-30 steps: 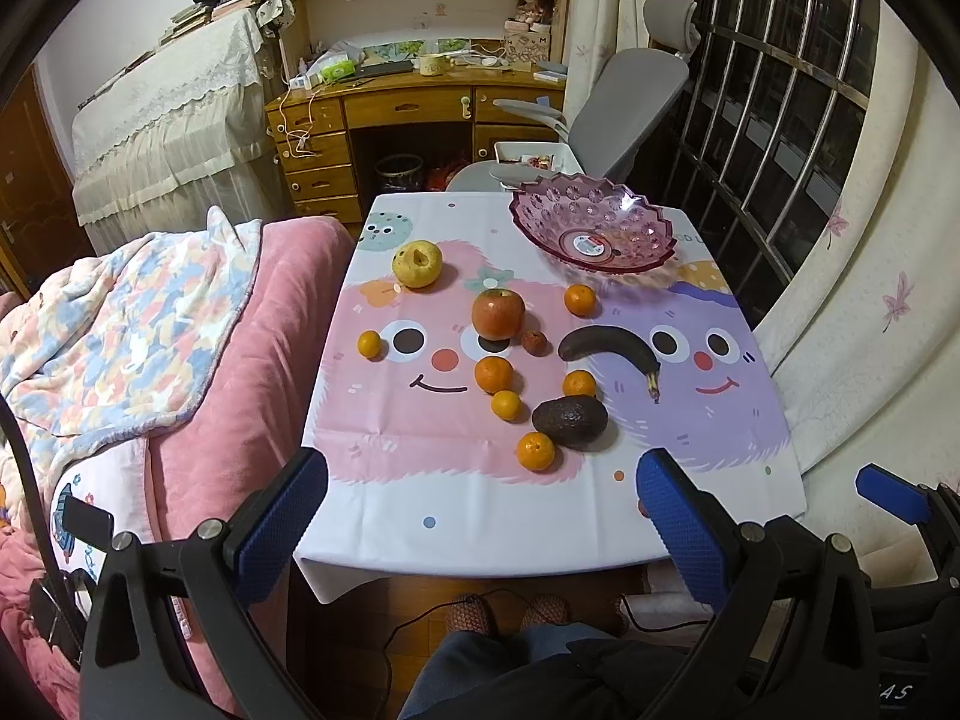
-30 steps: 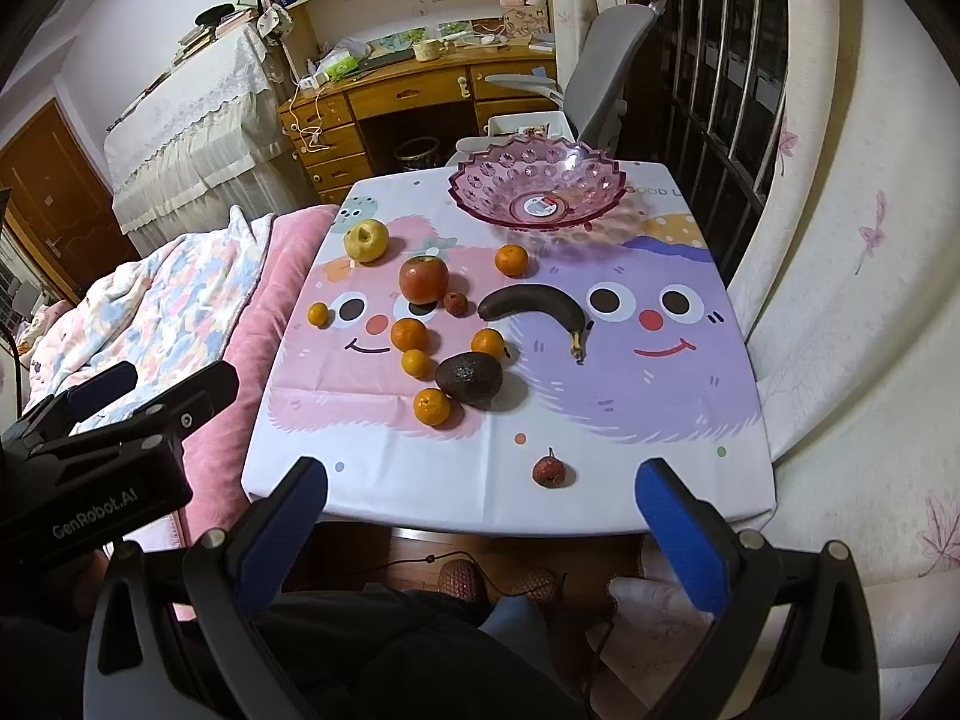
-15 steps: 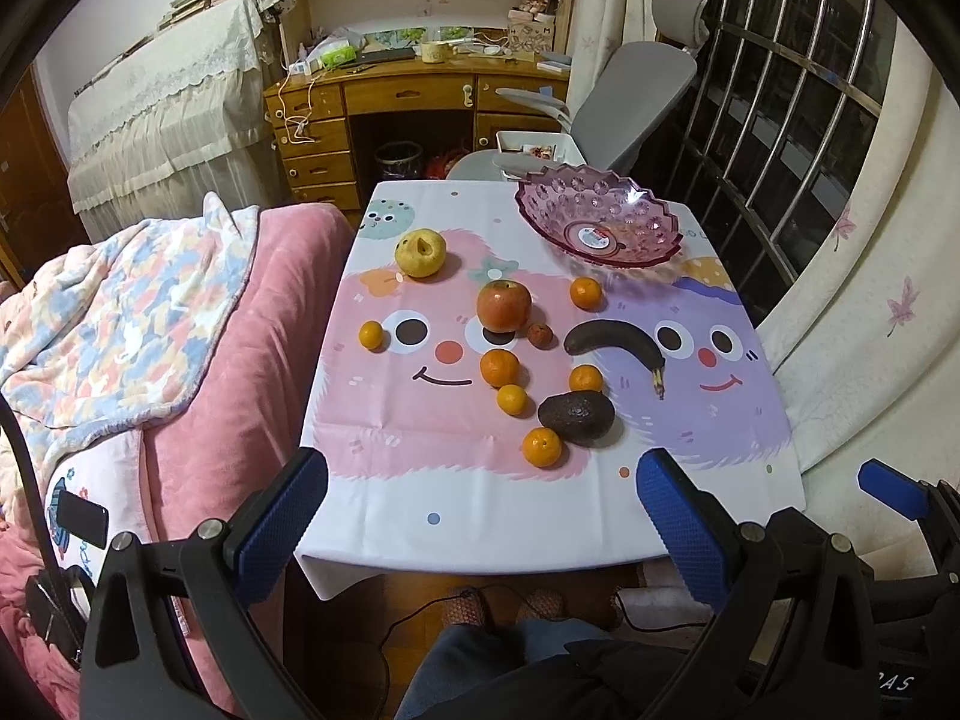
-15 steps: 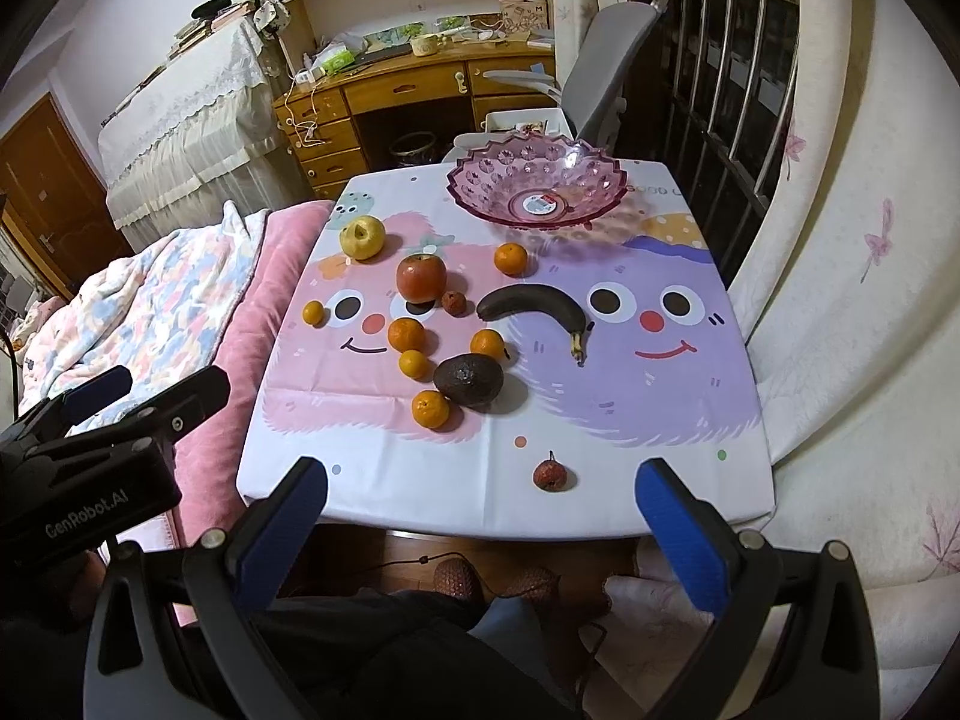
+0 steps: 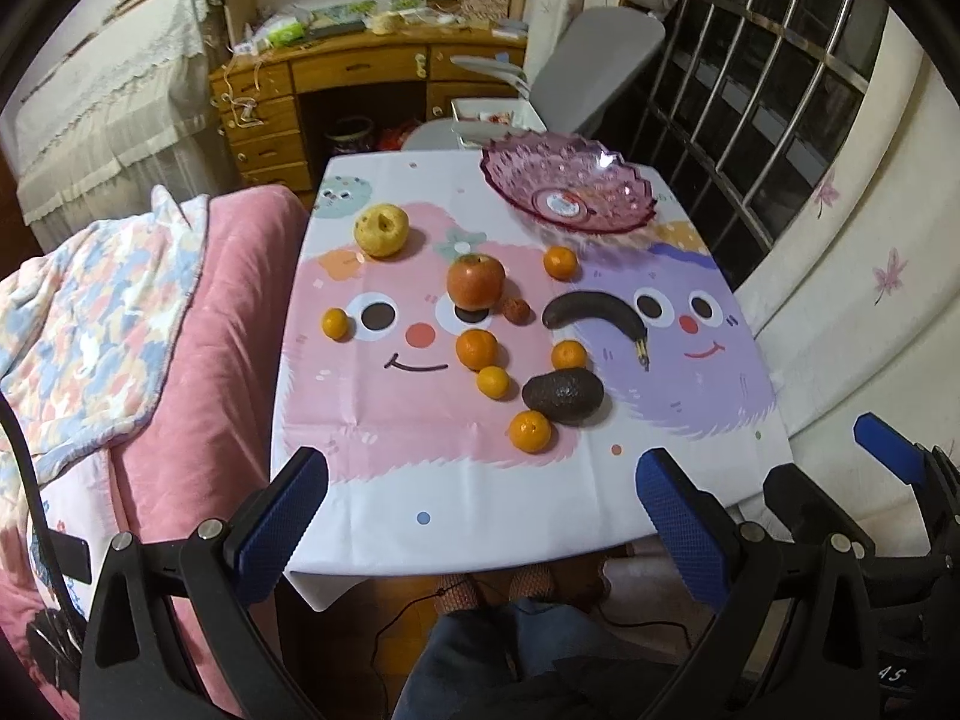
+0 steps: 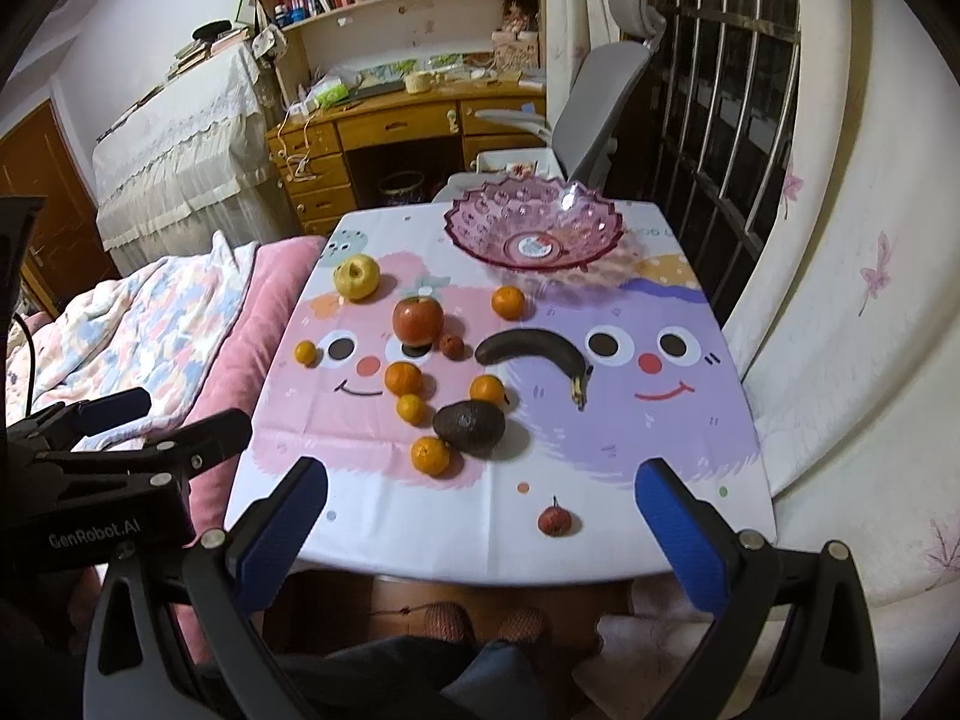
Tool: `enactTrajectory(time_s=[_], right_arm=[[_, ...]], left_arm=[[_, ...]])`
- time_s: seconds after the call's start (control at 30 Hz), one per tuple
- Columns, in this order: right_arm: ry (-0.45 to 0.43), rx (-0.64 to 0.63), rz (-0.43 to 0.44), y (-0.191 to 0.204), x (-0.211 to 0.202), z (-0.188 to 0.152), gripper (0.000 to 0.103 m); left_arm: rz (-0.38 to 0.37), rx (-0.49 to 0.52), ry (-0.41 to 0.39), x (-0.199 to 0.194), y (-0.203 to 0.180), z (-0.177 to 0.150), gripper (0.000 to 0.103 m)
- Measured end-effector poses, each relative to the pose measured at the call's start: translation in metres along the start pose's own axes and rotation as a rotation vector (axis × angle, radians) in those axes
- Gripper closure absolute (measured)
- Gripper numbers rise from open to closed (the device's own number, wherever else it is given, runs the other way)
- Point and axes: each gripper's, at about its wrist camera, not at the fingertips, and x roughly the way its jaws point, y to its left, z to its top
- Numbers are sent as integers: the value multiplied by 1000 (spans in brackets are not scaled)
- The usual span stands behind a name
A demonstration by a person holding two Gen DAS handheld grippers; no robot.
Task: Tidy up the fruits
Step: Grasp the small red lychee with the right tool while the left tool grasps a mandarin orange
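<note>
With both the left gripper (image 5: 480, 516) and the right gripper (image 6: 480, 516) spread wide and empty short of the near table edge, the soft, dark banana (image 6: 534, 349) at table centre, near of the far pink bowl (image 6: 534, 222), likely bruises easily and warrants a light mid-body grasp.

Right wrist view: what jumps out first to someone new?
The pink glass bowl at the table's far edge, holding no fruit. Before it, loose fruit lies across the cartoon-face tablecloth: a dark banana, an avocado, a red apple. Both grippers are open, short of the table.
</note>
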Motion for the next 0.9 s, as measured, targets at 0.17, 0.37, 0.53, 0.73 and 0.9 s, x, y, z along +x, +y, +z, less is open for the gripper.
enactTrajectory(time_s=[0.17,0.37,0.53,0.73,0.9], right_arm=[[-19,-2,-60,7,13,-7,0],[-15,-18,-117,6,32,-22,0],[9,-37,-135,2,56,-35,4],[85,-25,-126,-15,96,-51,16],[180,-3,-116,-34,134,-68,30]], left_arm=[[-25,23,66,31,6,5,1],[-27,47,150,78,4,10,1],[-29,66,223,122,-4,9,1],[-36,72,309,176,-19,6,4],[-38,60,360,216,-29,2,9]])
